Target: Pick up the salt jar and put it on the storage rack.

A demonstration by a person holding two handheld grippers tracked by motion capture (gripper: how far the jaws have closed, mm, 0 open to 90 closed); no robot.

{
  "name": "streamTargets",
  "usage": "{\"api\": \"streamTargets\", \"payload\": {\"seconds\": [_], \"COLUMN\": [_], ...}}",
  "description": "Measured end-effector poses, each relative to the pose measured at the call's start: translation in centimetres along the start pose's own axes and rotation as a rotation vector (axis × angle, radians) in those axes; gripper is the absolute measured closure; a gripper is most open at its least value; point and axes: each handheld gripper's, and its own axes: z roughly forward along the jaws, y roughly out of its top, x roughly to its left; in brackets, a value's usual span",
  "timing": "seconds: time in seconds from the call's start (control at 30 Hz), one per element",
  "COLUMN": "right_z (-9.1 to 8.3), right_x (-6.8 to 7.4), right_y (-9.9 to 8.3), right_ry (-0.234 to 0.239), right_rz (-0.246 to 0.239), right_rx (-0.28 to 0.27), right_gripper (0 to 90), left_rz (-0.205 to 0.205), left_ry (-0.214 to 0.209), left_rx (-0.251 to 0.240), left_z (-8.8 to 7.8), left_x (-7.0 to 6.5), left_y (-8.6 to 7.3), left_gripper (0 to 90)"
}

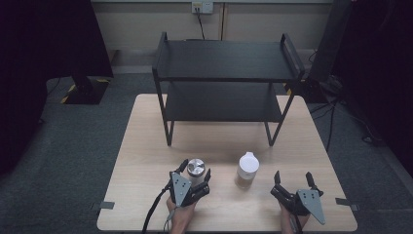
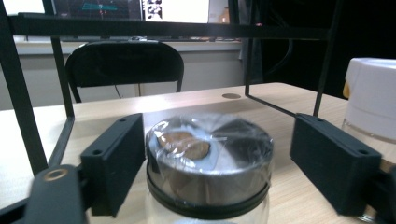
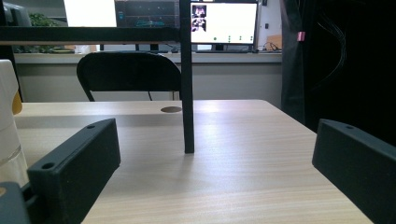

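Note:
A glass jar with a silver lid under clear wrap (image 1: 196,167) (image 2: 210,158) stands on the wooden table (image 1: 146,146) near its front left. My left gripper (image 1: 197,170) straddles that lid. The left pad (image 2: 116,158) sits right against the lid, and the right pad (image 2: 334,161) stands a small gap away from it. A second jar with a white cap (image 1: 247,169) (image 2: 371,98) (image 3: 7,116) stands upright just to the right. My right gripper (image 1: 292,176) (image 3: 215,168) rests low at the front right, open, with only bare table between its pads.
A black two-tier metal rack (image 1: 224,61) fills the table's far half; one of its thin legs (image 3: 187,93) rises ahead of the right gripper. A black chair (image 2: 123,63) and monitors stand beyond the table. Dark curtains flank the room.

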Motion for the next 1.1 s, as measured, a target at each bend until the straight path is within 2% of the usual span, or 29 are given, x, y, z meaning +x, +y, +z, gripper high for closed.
{"api": "streamTargets", "payload": {"seconds": [0.17, 0.37, 0.7, 0.9, 1.1], "right_z": [0.0, 0.0, 0.0, 0.0, -0.1], "right_x": [0.0, -0.1, -0.1, 0.0, 0.0], "right_y": [0.0, -0.1, -0.1, -0.1, -0.1], "right_ry": [0.002, 0.002, 0.002, 0.001, -0.003], "right_rz": [0.002, 0.003, 0.003, 0.002, 0.004], "right_rx": [-0.003, -0.004, -0.004, -0.004, -0.006], "right_gripper": [0.0, 0.0, 0.0, 0.0, 0.0], "left_rz": [-0.016, -0.018, -0.016, -0.019, -0.018], "left_ry": [0.016, 0.01, 0.014, 0.002, 0.004], "left_rx": [-0.007, 0.001, 0.013, 0.039, 0.04], "left_z": [0.1, 0.3, 0.3, 0.4, 0.3], "left_x": [0.0, 0.1, 0.0, 0.3, 0.5], "left_y": [-0.2, -0.3, 0.0, 0.7, 0.9], "left_gripper": [26.7, 34.2, 35.2, 35.4, 35.4]}}
